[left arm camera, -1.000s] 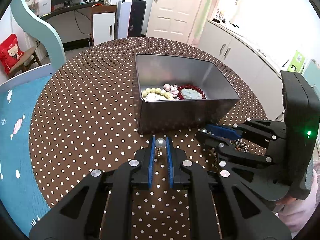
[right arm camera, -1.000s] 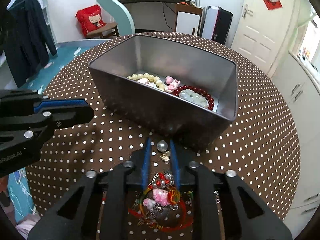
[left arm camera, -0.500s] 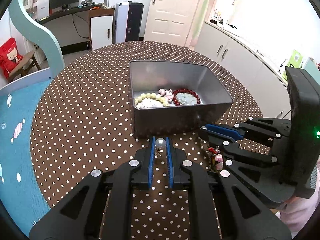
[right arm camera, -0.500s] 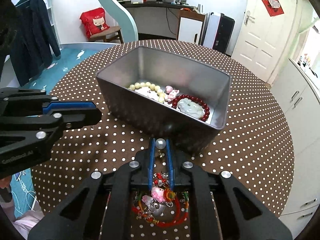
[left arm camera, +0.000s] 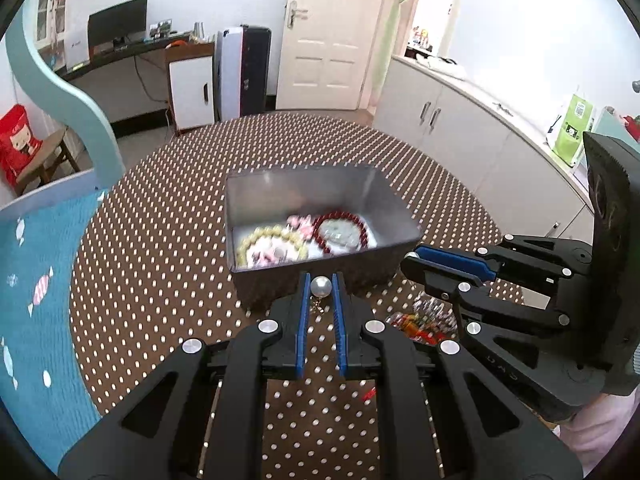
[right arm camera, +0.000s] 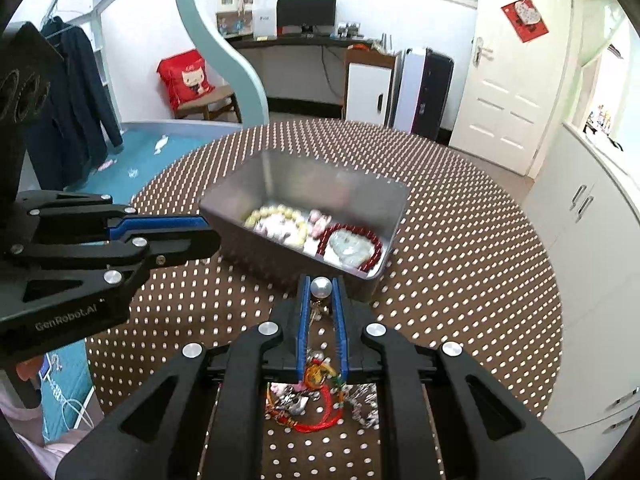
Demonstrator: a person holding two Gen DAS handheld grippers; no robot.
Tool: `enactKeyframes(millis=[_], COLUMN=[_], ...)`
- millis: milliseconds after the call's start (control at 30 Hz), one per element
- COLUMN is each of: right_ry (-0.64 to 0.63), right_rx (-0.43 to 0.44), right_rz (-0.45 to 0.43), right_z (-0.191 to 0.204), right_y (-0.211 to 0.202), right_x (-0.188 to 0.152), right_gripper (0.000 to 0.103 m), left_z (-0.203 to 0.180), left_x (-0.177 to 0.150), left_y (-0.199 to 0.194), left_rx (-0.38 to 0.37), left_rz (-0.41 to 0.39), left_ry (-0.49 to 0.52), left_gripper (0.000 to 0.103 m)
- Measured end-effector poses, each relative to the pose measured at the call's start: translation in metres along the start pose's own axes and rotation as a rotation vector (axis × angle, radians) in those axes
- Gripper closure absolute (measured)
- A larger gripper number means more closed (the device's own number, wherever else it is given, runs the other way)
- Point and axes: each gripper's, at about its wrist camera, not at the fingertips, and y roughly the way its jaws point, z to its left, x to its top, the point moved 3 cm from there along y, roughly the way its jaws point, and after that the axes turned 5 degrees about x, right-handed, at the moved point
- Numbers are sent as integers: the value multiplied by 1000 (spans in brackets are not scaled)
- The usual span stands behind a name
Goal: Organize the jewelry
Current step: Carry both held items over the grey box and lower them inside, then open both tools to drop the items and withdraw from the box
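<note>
A silver metal tin stands on the round polka-dot table and holds a yellow bead bracelet, a red bead bracelet and pink charms. My left gripper is shut on a pearl earring, raised in front of the tin. My right gripper is shut on a pearl earring, raised near the tin's front corner. A pile of red cord jewelry lies on the table under the right gripper.
The brown polka-dot table ends in a round edge. A teal floor mat lies to its left. White cabinets line the right wall. A desk with a monitor stands at the back.
Both grippers have risen and pulled back from the tin, each still holding its pearl earring. The tin now looks smaller and farther away.
</note>
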Motion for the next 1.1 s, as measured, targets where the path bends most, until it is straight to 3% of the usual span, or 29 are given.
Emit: enactKeyframes(millis=[300, 833, 900, 1033, 1100], right_ry=[-11, 18, 29, 55, 78], right_rx=[3, 59, 65, 5, -5], right_rz=[-58, 16, 12, -7, -17], right_z=[-10, -27, -29, -41, -46], right_y=[-4, 42, 41, 33, 28], right_x=[29, 42, 43, 45, 45], right_gripper=[93, 92, 88, 65, 58], left_z=[-8, 4, 5, 11, 14], left_x=[31, 48, 49, 51, 50], left_y=[-6, 47, 49, 45, 41], left_rx=[0, 14, 21, 48, 57], left_rz=[-59, 29, 30, 17, 7], left_ry=[21, -14, -14, -20, -23], left_gripper=[92, 91, 90, 56, 50])
